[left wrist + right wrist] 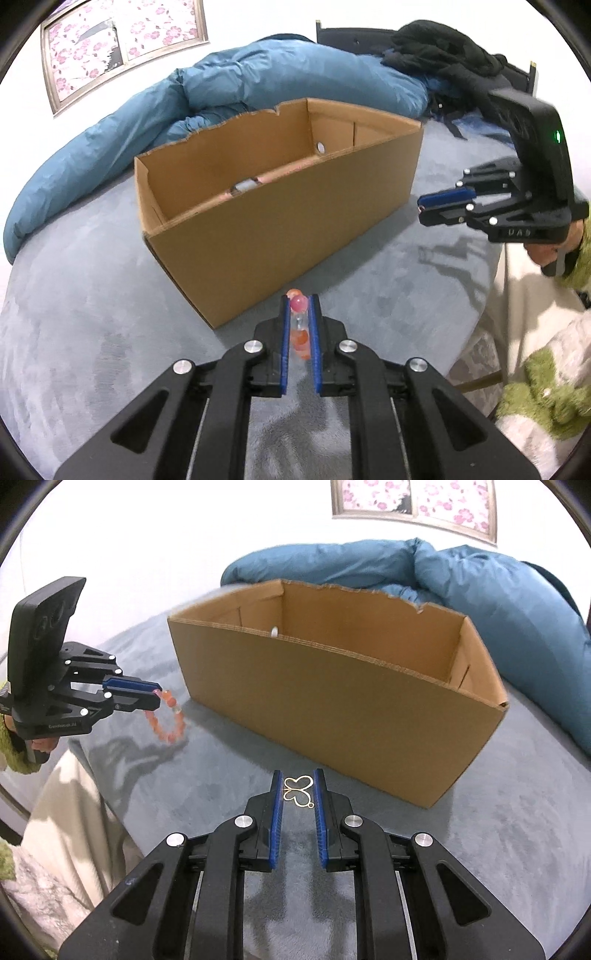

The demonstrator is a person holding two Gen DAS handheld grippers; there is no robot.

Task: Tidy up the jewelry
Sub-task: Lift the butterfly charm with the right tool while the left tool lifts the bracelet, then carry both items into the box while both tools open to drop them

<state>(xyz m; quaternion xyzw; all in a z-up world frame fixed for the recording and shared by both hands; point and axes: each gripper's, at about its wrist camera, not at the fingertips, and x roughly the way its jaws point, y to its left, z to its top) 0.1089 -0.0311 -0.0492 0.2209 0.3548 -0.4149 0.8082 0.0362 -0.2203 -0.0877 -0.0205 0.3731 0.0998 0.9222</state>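
— Grey plush bedding [480, 830] fills the foreground, with a rolled blue duvet [461, 576] behind it against a white wall. What's at the far left?

— The left gripper [157, 698], its pads clamped together on an orange-pink bead bracelet [170, 720] that hangs as a loop above the bedding.

— And further right?

— An open cardboard box [332, 709] stands on the bedding. Just before its near wall, the right gripper [298, 794] pinches a thin gold butterfly-shaped piece [298, 794] between its blue pads; possibly an earring, the outline is too fine to be sure.

— Anything inside the box?

— A small pale object [245, 184], blurred.
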